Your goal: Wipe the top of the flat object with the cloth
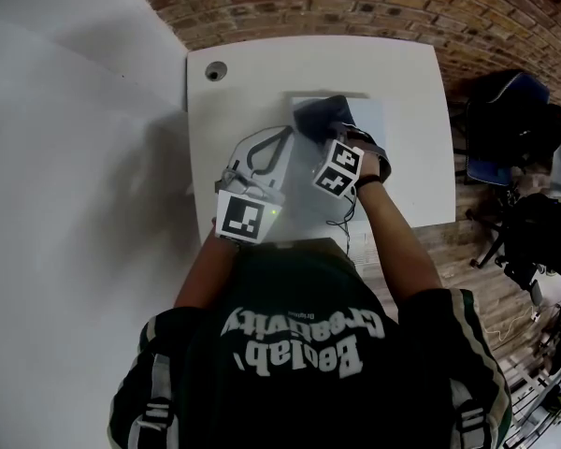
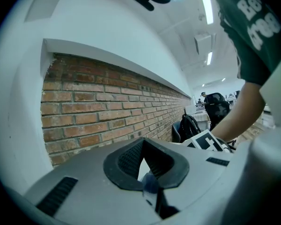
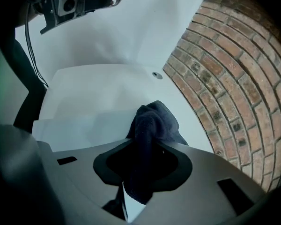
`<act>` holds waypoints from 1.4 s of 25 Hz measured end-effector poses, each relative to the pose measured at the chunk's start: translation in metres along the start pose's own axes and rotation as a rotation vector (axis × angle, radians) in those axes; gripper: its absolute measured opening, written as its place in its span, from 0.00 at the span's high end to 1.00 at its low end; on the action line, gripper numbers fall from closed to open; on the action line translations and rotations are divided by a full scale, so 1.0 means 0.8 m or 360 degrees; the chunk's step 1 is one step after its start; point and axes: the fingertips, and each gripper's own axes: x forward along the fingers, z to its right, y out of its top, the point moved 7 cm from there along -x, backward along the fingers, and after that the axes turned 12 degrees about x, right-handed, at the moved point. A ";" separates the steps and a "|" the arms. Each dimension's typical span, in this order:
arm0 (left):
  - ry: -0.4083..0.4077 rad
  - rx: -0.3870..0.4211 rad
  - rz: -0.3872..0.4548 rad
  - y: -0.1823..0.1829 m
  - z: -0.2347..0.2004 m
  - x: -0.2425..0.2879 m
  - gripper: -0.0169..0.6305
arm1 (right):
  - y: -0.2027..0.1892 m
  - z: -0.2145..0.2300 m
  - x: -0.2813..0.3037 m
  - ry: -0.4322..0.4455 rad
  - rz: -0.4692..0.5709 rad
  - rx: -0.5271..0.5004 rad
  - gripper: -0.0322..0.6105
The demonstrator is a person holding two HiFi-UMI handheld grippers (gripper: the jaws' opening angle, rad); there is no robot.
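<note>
Right gripper point(image 1: 329, 129) of mine clamps the bunched dark cloth point(image 3: 154, 121), half-hiding the pale flat object point(image 1: 369, 115); left gripper point(image 1: 279, 137) tips meet, empty.

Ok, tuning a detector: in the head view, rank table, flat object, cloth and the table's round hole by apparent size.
1. table, clearly largest
2. flat object, partly covered by cloth and right gripper
3. cloth, bunched in that gripper
4. round hole, smallest

The cloth point(image 3: 152, 125) is soft and fuzzy, the table point(image 1: 407, 73) smooth matt, the wall point(image 2: 107, 107) rough brick.
</note>
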 end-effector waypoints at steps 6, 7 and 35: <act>-0.0003 -0.0011 -0.0014 -0.002 -0.002 0.004 0.98 | -0.038 0.037 0.001 -0.0083 -0.0080 0.0151 0.82; -0.0009 -0.0012 -0.0019 -0.001 -0.001 0.005 0.98 | -0.038 0.037 0.000 -0.0076 -0.0077 0.0153 0.82; 0.0047 0.0012 -0.0039 -0.005 -0.008 -0.001 0.98 | -0.035 -0.035 -0.074 0.0188 -0.0071 0.0071 0.82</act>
